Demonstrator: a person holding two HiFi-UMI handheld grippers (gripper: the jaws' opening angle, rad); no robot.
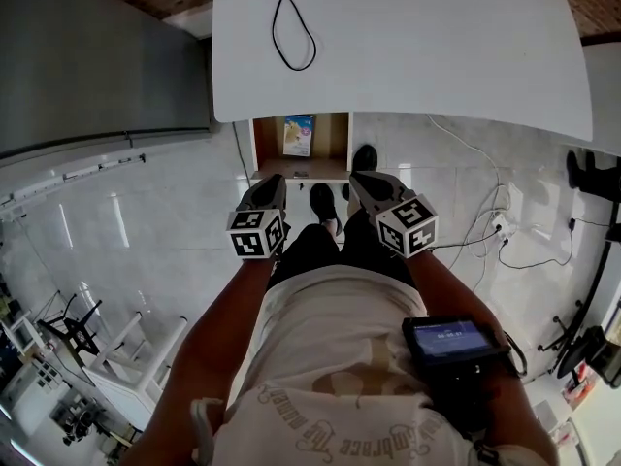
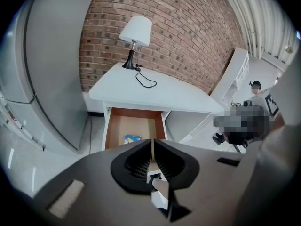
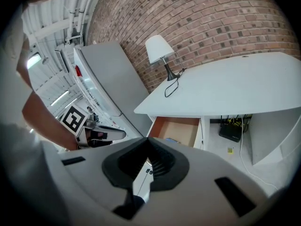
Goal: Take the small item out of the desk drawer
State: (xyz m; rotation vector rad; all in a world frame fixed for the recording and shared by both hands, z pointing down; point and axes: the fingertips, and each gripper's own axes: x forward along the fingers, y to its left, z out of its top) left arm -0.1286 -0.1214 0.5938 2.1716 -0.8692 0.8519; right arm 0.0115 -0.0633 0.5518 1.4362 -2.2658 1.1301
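The white desk point(image 1: 408, 47) has its wooden drawer point(image 1: 264, 144) pulled open below the front edge. Inside lies a small blue and yellow item point(image 1: 298, 135), also seen as a small item point(image 2: 133, 139) on the drawer floor point(image 2: 117, 126) and as a blue item point(image 3: 172, 140) in the right gripper view. My left gripper point(image 1: 275, 181) and right gripper point(image 1: 355, 178) hang side by side in front of the drawer, short of it, both pointing down towards it. Both are shut with nothing between the jaws. The left gripper point(image 2: 153, 142) and right gripper point(image 3: 147, 140) show closed jaws.
A white lamp point(image 2: 136, 32) with a black cord point(image 1: 289, 27) stands at the desk's back left. A grey fridge point(image 1: 97, 56) is to the left of the desk. Cables and a power strip point(image 1: 495, 223) lie on the floor at the right. The person's shoes point(image 1: 323, 202) stand below the drawer.
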